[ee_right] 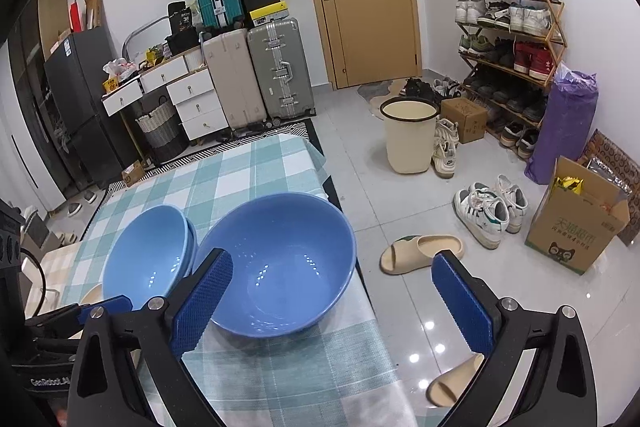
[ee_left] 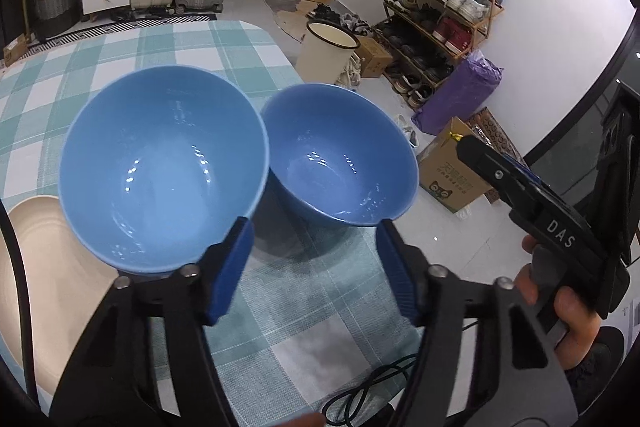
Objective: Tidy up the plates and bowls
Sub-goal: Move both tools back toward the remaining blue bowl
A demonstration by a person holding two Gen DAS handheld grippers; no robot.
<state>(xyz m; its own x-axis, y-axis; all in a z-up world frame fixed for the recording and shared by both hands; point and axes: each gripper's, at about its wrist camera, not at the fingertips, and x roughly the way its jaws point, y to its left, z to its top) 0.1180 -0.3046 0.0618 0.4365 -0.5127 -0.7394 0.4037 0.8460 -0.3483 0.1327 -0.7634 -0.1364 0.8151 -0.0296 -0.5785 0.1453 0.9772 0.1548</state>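
Note:
Two blue bowls stand side by side on the checked tablecloth. The lighter blue bowl (ee_left: 160, 167) (ee_right: 148, 259) is stacked in another like it. The darker blue bowl (ee_left: 340, 155) (ee_right: 280, 263) stands to its right, near the table's right edge. My left gripper (ee_left: 316, 267) is open and empty, its fingertips just short of both rims, the gap between the bowls ahead. My right gripper (ee_right: 332, 303) is open and empty, its left finger (ee_right: 204, 299) in front of the darker bowl's near rim. A cream plate (ee_left: 44, 275) lies at the left.
The table's right edge (ee_right: 360, 287) drops to a tiled floor with slippers (ee_right: 420, 253), sneakers, a cardboard box (ee_right: 576, 223) and a cream bin (ee_right: 410, 135). Suitcases, drawers and a shoe rack line the far walls. A black cable (ee_left: 372, 387) lies on the cloth near me.

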